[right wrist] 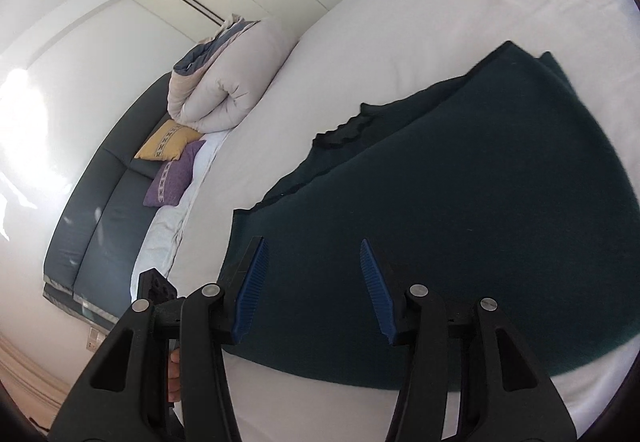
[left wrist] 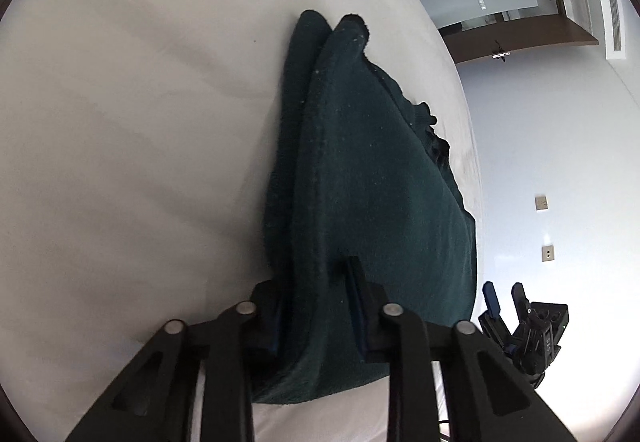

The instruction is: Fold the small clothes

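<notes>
- While the dark green cloth [left wrist: 360,181] lies on the white bed [left wrist: 132,121], the left gripper [left wrist: 320,306] bites its near edge at the bottom middle of the left wrist view, with its jaws pressed together on a fold of the cloth.
- From that pinch the cloth runs up the middle of the frame, and two rounded corners sit side by side at its far end.
- At the lower right of the same view, the right gripper [left wrist: 506,300] hangs off the bed's edge, apart from the cloth.
- In the right wrist view, the right gripper [right wrist: 316,282] is at the bottom middle, and its blue pads [right wrist: 250,294] stand apart with nothing between them.
- Behind those pads the cloth [right wrist: 480,201] spreads flat across the right half of the frame.
- A folded white quilt [right wrist: 224,81], a yellow pillow [right wrist: 168,139] and a purple pillow [right wrist: 172,177] sit at the left, by a dark headboard [right wrist: 100,201].
</notes>
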The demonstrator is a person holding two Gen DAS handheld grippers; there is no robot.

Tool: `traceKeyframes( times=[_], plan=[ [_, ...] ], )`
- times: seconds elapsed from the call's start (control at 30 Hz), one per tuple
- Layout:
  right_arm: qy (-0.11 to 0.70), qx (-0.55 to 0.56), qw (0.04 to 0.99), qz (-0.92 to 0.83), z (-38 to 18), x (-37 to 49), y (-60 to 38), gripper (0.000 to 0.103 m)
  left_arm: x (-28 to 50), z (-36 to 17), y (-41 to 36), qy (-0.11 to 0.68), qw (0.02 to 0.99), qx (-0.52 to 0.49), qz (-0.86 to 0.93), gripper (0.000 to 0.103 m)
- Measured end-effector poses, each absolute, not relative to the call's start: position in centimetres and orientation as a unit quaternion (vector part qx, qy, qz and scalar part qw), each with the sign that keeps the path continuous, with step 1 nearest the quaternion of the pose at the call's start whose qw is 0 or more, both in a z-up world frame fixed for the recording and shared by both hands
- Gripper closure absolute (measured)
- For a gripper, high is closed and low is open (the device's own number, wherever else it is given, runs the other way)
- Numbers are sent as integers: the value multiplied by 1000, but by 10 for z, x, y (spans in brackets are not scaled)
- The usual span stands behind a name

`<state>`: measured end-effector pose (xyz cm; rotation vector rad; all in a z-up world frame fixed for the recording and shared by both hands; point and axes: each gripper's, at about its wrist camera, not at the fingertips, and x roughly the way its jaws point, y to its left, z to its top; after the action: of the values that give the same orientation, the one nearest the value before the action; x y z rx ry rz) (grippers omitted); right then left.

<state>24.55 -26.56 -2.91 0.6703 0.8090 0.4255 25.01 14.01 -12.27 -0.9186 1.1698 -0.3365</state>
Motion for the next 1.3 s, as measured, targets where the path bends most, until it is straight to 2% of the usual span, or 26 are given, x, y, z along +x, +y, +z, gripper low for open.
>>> traceKeyframes(
  times=[0.13, 0.37, 0.47, 0.53, 0.7, 0.9, 0.97, 1.0, 1.03, 1.07, 1.1, 1.13, 1.3],
  plan=[
    [410, 320, 824, 226, -40, 280, -237, 55, 244, -130, 152, 510, 695, -480, -160, 92],
    [469, 356, 773, 237, -87, 322, -218, 55, 250, -79, 127, 483, 733, -443, -183, 93],
    [456, 410, 749, 251, -100, 325, -230, 53, 258, -49, 101, 473, 751, -413, -204, 93],
    [440, 455, 729, 262, -106, 326, -243, 46, 265, -32, 78, 472, 760, -391, -219, 93],
    [394, 559, 674, 279, -118, 328, -286, 38, 287, -2, -10, 476, 777, -319, -261, 94],
    [358, 623, 636, 282, -129, 334, -336, 36, 297, -4, -127, 494, 771, -236, -326, 93],
    [350, 635, 627, 286, -132, 336, -349, 36, 298, -15, -150, 506, 764, -217, -337, 87],
    [347, 638, 625, 286, -133, 337, -353, 36, 296, -21, -155, 509, 760, -218, -341, 80],
    [345, 641, 623, 286, -134, 338, -357, 36, 294, -24, -155, 507, 759, -221, -343, 63],
    [345, 643, 620, 287, -135, 339, -359, 36, 292, -25, -153, 503, 759, -226, -345, 53],
    [350, 641, 621, 284, -135, 340, -360, 36, 289, -24, -148, 497, 762, -233, -345, 37],
    [355, 636, 624, 283, -135, 342, -361, 36, 285, -21, -142, 488, 767, -236, -344, 33],
    [389, 594, 649, 274, -126, 354, -350, 36, 273, -8, -106, 450, 799, -211, -338, 30]
  ],
)
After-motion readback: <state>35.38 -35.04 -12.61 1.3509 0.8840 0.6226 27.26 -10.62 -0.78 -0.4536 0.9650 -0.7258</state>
